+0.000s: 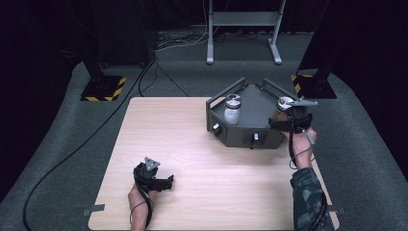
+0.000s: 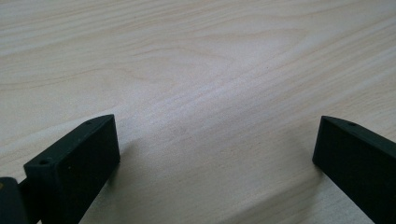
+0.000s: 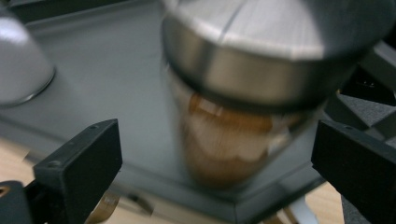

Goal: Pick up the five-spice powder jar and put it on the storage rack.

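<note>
Tongs of the right gripper (image 3: pixel 217 154) stand wide, pads clear of the brown-filled jar (image 3: pixel 233 135) between them, which sits at the grey tray's (image 1: pixel 250 108) right corner. Risk: a careless withdrawal could clip and topple it. Left tongs (image 2: pixel 215 154) gape idle over the desk (image 2: pixel 196 70).

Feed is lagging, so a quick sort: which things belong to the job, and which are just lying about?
In the job:
brown jar
dark tray
right gripper, open around the jar

Lying about:
white jar
left gripper, open over the table
</note>
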